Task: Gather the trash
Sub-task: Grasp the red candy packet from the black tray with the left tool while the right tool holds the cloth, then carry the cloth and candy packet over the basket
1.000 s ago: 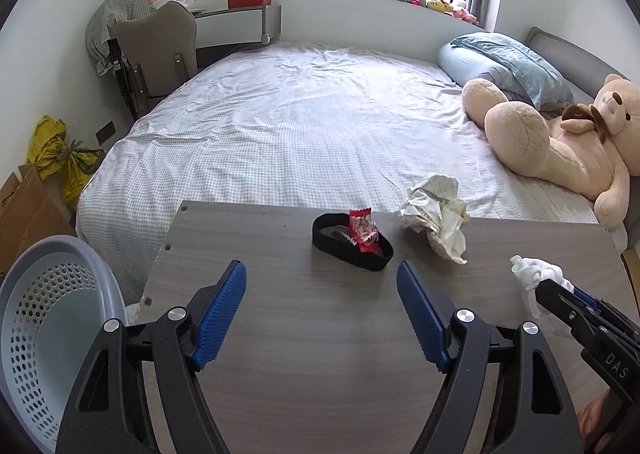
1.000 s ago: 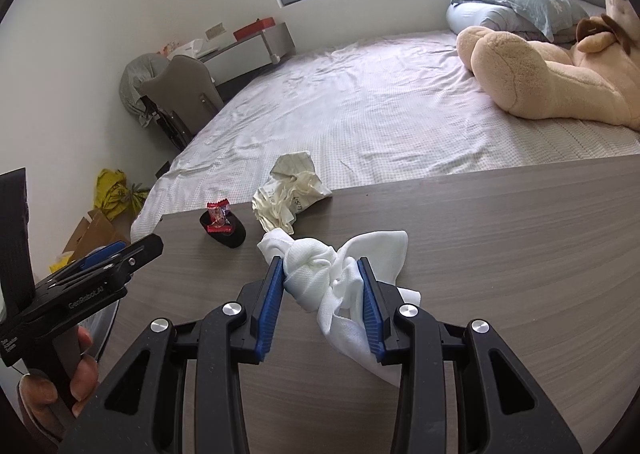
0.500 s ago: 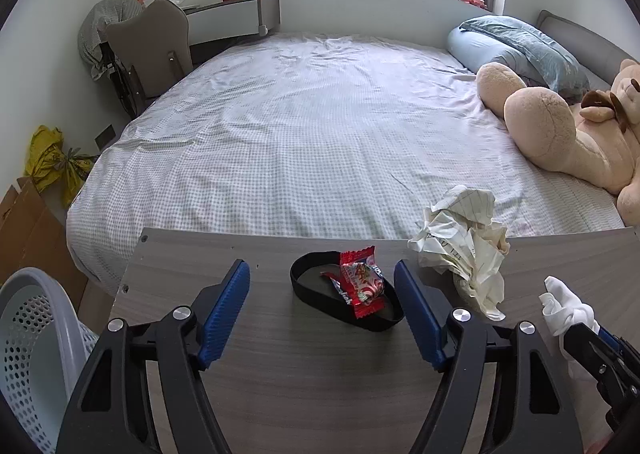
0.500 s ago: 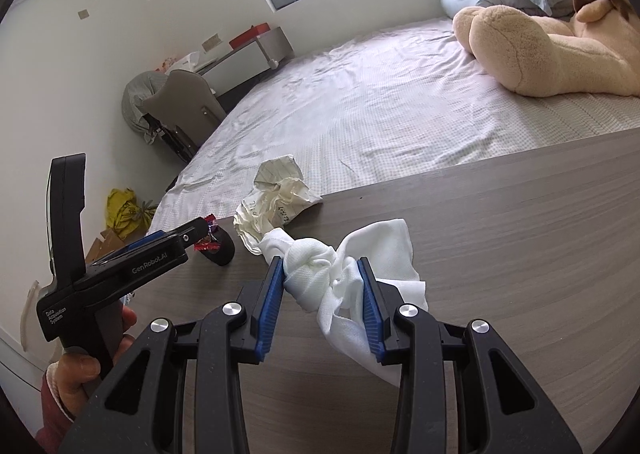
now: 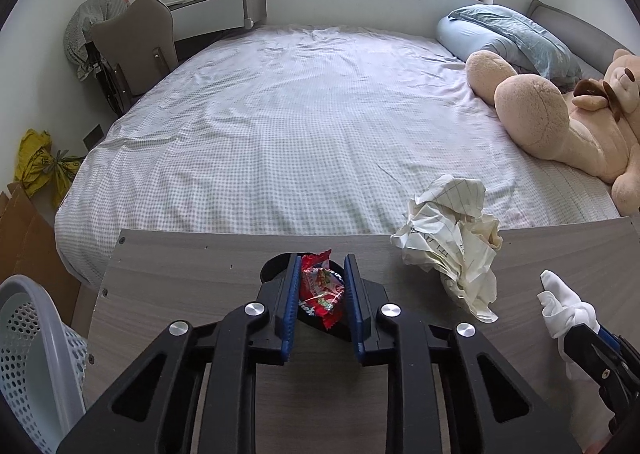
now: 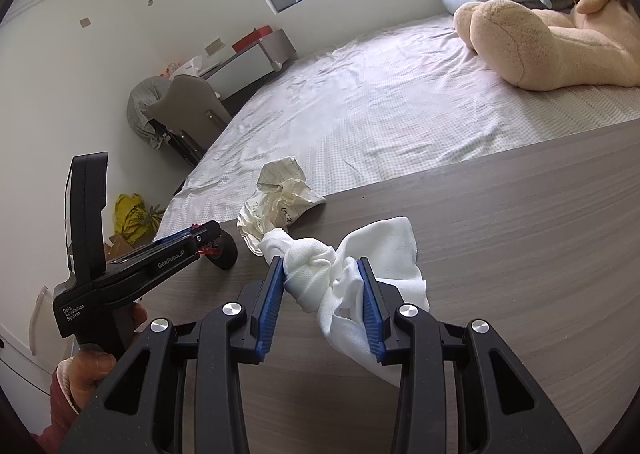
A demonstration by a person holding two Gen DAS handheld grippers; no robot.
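A red snack wrapper (image 5: 321,288) lies on a black oval band (image 5: 272,268) near the wooden table's far edge. My left gripper (image 5: 322,294) is over it, jaws closing, with the wrapper between the blue pads and touching both. A crumpled sheet of lined paper (image 5: 448,242) sits at the table edge to the right of it. My right gripper (image 6: 322,286) is shut on a knotted white cloth (image 6: 320,270), held just above the table. In the right wrist view the left gripper (image 6: 208,238) shows at the left, held by a hand.
The grey wooden table (image 5: 200,294) butts against a bed (image 5: 300,114) with a large teddy bear (image 5: 560,126) on it. A pale perforated basket (image 5: 32,334) stands off the table's left side. Cardboard (image 5: 20,230) and a yellow bag (image 5: 36,166) lie beyond it.
My left gripper has moved forward and down over the black band, and its jaws have closed from wide apart onto the red wrapper. The right gripper keeps its hold on the cloth.
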